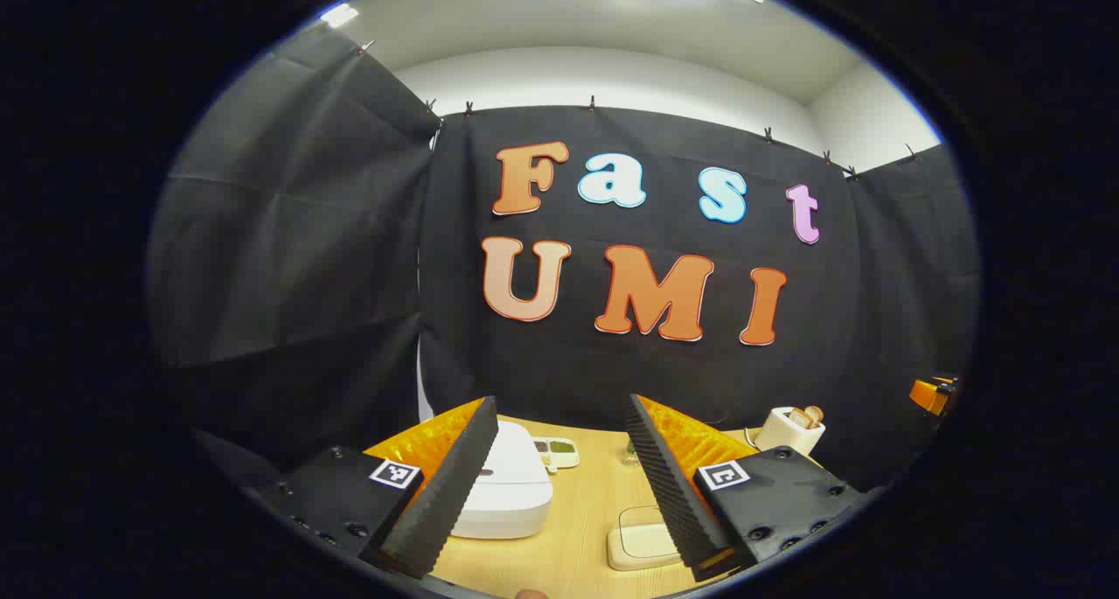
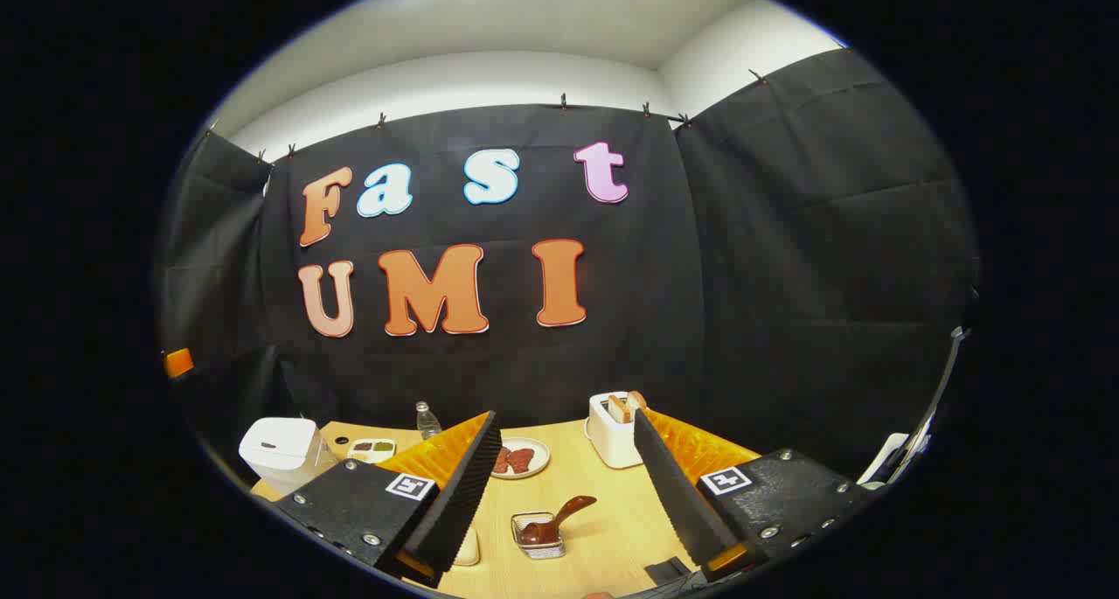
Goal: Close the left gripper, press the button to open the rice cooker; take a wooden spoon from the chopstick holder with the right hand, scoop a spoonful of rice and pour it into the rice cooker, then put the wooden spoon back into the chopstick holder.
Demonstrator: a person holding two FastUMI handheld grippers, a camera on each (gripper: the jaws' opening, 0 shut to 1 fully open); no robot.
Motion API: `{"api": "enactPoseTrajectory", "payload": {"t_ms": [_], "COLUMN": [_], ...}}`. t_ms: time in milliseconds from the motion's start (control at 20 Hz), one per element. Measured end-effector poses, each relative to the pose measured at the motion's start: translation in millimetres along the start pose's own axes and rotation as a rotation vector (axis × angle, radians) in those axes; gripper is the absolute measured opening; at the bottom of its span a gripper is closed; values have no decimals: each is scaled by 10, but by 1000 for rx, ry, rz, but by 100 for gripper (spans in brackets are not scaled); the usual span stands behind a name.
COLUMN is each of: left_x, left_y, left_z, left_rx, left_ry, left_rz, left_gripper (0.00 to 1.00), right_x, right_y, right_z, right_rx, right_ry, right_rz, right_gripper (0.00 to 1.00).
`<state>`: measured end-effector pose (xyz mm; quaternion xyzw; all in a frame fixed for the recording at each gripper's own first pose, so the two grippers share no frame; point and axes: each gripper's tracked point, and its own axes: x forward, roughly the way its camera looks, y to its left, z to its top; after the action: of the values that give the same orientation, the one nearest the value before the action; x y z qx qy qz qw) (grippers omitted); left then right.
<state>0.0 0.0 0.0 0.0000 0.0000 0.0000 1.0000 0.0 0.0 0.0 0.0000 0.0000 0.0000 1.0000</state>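
Note:
The white rice cooker point(image 1: 507, 485) stands with its lid down on the wooden table, just beyond my left gripper point(image 1: 559, 402), which is open with nothing between its fingers. In the right gripper view the cooker point(image 2: 280, 450) sits at the far left. A dark wooden spoon point(image 2: 564, 511) rests in a small mesh holder point(image 2: 538, 533) on the table, below and ahead of my right gripper point(image 2: 565, 417), open and holding nothing. A cream box with a clear lid point(image 1: 642, 538) lies right of the cooker, partly behind a finger.
A white toaster point(image 2: 612, 428) with bread stands at the back of the table point(image 2: 603, 529). Near it are a plate of reddish food point(image 2: 520, 457), a small divided dish point(image 2: 371, 449) and a clear bottle point(image 2: 427, 420). Black cloth walls close in the table.

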Motion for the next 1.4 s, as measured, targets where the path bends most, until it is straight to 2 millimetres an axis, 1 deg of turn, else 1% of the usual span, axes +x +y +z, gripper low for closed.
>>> {"api": "enactPoseTrajectory", "payload": {"t_ms": [100, 200, 400, 450, 500, 600, 750, 850, 900, 1000, 1150, 1250, 1300, 1350, 1400], "left_x": [-57, -60, 4, 20, 30, 61, 101, 144, 135, 135, 144, 138, 136, 142, 143], "left_y": [29, 62, 283, 331, 350, 397, 475, 508, 511, 591, 655, 663, 659, 629, 645], "left_z": [41, 8, 25, 23, 5, 59, 108, 84, 69, 101, 114, 155, 138, 115, 84], "left_rx": [1, 4, -1, -2, 2, 15, 24, 30, 34, 40, 42, 30, 25, 25, 33], "left_ry": [-15, 0, 5, 10, 14, 10, 0, 10, 12, 1, -2, -11, -9, -1, 5], "left_rz": [4, -3, 2, 5, -3, -11, -11, -13, -20, -11, 3, 4, 1, -6, -3], "left_gripper": [100, 100, 100, 100, 100, 100, 100, 100, 100, 100, 100, 100, 92, 84, 76], "right_x": [-3, -17, -100, -136, -177, -215, -169, -126, -109, -108, -63, -51, -55, -72, -80], "right_y": [-10, -47, 41, 74, 157, 289, 432, 477, 522, 602, 701, 759, 779, 801, 829], "right_z": [2, 35, 73, 51, 36, 86, 45, 15, 18, 26, 24, 16, 19, 41, 46], "right_rx": [-14, -32, -89, -94, -91, -83, -88, -93, -91, -85, -98, -113, -113, -107, -99], "right_ry": [-5, -6, -18, -10, -7, -19, -9, 3, 2, 2, 2, 7, 8, 4, 5], "right_rz": [-3, -18, -44, -49, -42, -39, -27, -32, -28, -21, -7, 3, 7, 12, 19], "right_gripper": [95, 95, 95, 95, 95, 95, 95, 95, 95, 95, 95, 95, 88, 90, 83]}}
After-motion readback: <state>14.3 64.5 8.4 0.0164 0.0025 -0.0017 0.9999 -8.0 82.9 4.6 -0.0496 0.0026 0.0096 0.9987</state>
